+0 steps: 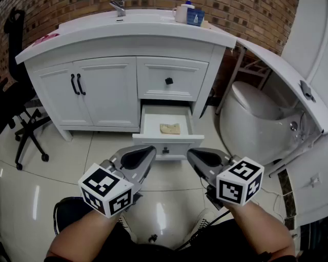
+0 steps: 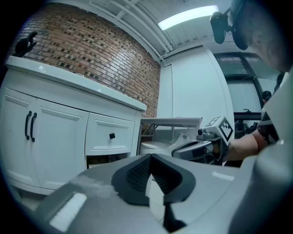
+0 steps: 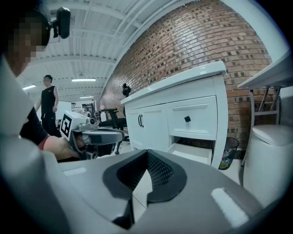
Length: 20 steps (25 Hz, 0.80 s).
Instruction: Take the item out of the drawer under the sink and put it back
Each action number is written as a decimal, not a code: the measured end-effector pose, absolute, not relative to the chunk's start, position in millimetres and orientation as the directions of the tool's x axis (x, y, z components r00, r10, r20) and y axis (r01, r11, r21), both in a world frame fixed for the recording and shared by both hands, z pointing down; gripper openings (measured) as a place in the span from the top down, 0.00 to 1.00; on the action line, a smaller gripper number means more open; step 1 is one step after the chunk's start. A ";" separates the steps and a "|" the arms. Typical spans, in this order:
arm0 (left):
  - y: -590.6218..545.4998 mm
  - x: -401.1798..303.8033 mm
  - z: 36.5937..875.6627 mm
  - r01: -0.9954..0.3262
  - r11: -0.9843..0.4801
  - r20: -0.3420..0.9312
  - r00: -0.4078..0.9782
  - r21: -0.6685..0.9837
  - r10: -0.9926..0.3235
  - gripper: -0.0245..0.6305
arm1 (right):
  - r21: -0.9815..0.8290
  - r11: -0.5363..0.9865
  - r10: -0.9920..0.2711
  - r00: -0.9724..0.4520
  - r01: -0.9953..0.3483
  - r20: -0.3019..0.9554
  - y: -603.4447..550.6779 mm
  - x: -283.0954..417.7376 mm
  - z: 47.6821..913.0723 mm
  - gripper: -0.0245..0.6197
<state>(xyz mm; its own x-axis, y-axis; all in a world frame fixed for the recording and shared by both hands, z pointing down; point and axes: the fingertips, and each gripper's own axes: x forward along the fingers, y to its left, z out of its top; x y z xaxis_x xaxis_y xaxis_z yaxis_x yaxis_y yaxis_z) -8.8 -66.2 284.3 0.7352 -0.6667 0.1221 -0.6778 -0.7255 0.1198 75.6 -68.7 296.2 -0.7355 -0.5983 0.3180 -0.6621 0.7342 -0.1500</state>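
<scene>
Tan crumpled item (image 1: 170,128) in open drawer (image 1: 177,145)

tap (image 1: 118,7): cut off by top edge | chair (image 1: 15,97): cut off by left edge | item (image 1: 170,128) in drawer (image 1: 148,146): tan, too small to identify | left gripper view: drawer's inside hidden

Head view steeply down, tool views low, all sharing vanity (image 1: 102,92)

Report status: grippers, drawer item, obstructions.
Left gripper, right gripper both shut, empty, facing vanity. Tan item lies in open lower drawer. Nothing blocking it.
</scene>
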 end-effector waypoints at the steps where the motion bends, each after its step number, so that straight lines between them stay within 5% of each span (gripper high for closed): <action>1: -66.8 -8.8 284.2 -0.678 -0.725 0.122 0.735 0.120 -0.667 0.95 | -0.151 0.737 -0.596 -0.738 -0.659 0.317 -68.7 75.0 295.8 0.95; 20: -106.5 -13.2 299.5 -0.676 -0.716 0.140 0.737 0.175 -0.662 0.95 | -0.204 0.761 -0.544 -0.777 -0.616 0.315 -111.0 61.0 307.8 0.95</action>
